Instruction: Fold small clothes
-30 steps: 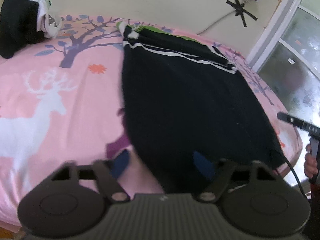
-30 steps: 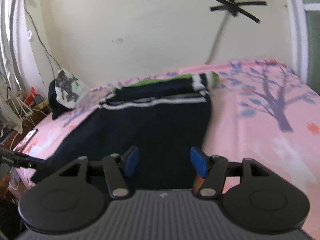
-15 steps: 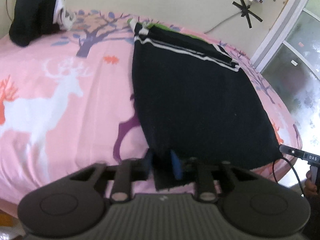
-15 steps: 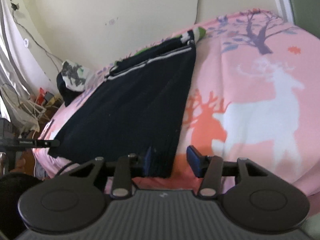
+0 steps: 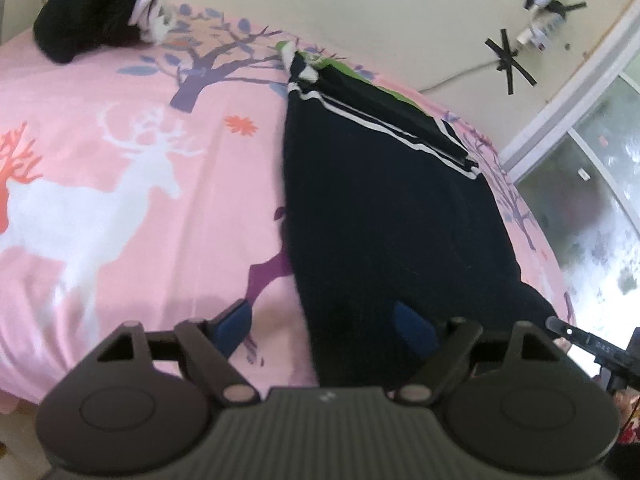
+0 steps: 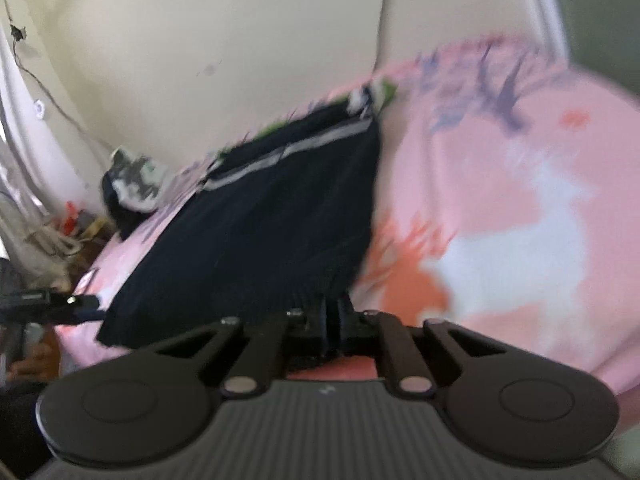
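Garment (image 5: pixel 384 216): long axis is being run from the bed's (image 5: pixel 120 128) near edge toward the wall.
Right gripper (image 6: pixel 331 322): near hem is being pinched.
Left gripper (image 5: pixel 324 326): jaws are being opened wide, straddling the hem corner.

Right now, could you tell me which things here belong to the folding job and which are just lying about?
For the job:
- dark garment
- left gripper, jaws opening over its near edge
- right gripper, shut on its hem

Lying about:
- heap of clothes
- taped wall cable
- pink bedsheet

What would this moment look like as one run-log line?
garment: dark garment flat on pink bedsheet | left gripper: opening, straddling near edge | right gripper: shut on near corner
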A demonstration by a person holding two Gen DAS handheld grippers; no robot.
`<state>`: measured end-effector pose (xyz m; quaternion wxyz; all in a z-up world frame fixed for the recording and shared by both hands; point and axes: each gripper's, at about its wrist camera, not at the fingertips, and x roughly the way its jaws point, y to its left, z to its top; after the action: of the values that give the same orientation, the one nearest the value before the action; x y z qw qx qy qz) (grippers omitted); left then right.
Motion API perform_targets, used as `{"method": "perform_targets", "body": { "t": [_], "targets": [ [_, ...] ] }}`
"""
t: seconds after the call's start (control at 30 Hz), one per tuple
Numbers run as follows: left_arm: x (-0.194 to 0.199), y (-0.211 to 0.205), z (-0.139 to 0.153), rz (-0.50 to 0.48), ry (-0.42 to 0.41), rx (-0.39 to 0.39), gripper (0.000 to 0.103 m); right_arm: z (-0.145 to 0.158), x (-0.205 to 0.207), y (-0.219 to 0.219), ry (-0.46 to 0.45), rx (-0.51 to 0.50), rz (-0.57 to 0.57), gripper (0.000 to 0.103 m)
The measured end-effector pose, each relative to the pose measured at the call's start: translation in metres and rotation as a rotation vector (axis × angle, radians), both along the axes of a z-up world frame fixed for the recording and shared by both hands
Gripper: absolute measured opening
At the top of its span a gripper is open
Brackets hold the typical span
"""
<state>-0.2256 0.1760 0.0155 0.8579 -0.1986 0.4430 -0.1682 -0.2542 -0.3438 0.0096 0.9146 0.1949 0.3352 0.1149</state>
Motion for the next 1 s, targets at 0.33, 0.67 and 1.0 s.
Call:
{"method": "perform_targets", "body": {
  "t": [0.33, 0.67, 1.0],
  "targets": [
    [0.014, -0.031, -0.008, -0.102, -0.021, 0.076, 0.085, -0.024, 0.011, 0.001, 0.094, 0.117, 0.024, 0.034],
    [0.003, -0.032, -0.010, -0.177, -0.031, 0.050, 0.067, -0.018, 0.008, 0.016, 0.095, 0.080, 0.051, 0.052],
    [0.003, -0.013, 0.002, -0.151, -0.064, -0.042, 0.015, -0.004, 0.008, 0.023, 0.048, 0.027, 0.068, 0.011]
  ]
}}
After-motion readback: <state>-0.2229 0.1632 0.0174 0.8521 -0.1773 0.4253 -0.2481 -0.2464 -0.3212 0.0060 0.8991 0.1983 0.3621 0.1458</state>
